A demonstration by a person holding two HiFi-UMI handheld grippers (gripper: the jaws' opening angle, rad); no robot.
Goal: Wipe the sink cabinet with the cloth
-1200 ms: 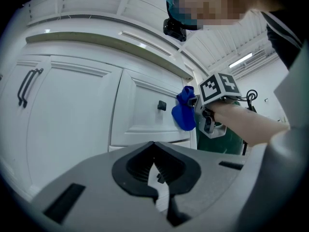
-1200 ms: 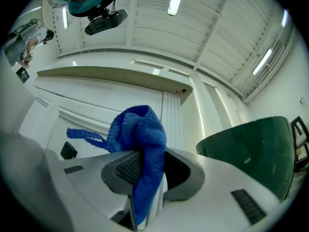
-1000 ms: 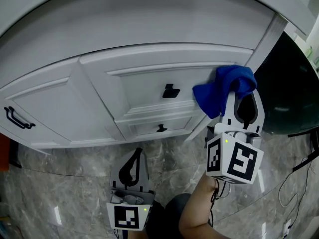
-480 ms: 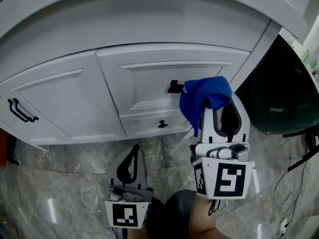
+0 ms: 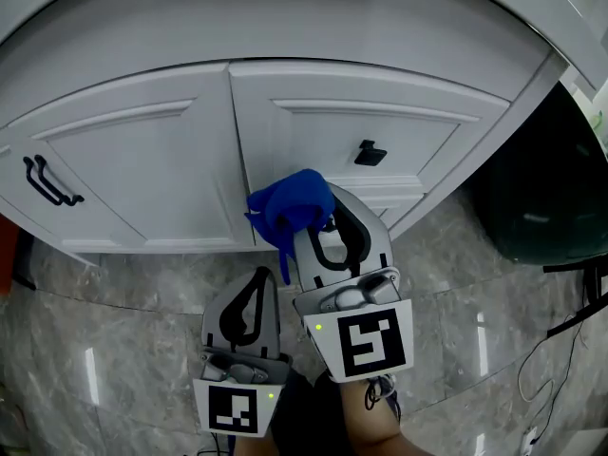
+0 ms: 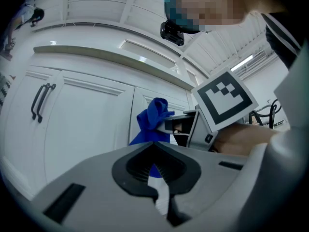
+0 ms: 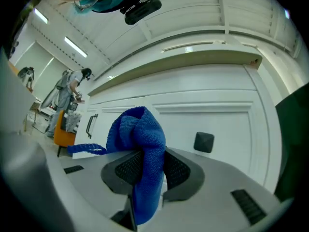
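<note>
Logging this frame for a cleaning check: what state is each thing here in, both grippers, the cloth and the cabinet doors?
blue cloth: bunched up, one tail hanging loose.
right gripper: shut on the blue cloth, held up at the cabinet front.
left gripper: shut, nothing between its jaws, held low.
left door: closed.
right door: closed.

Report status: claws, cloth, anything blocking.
Right claw shut on blue cloth, up at the lower cabinet front. Left claw shut, empty, held low. Nothing seen blocking.
</note>
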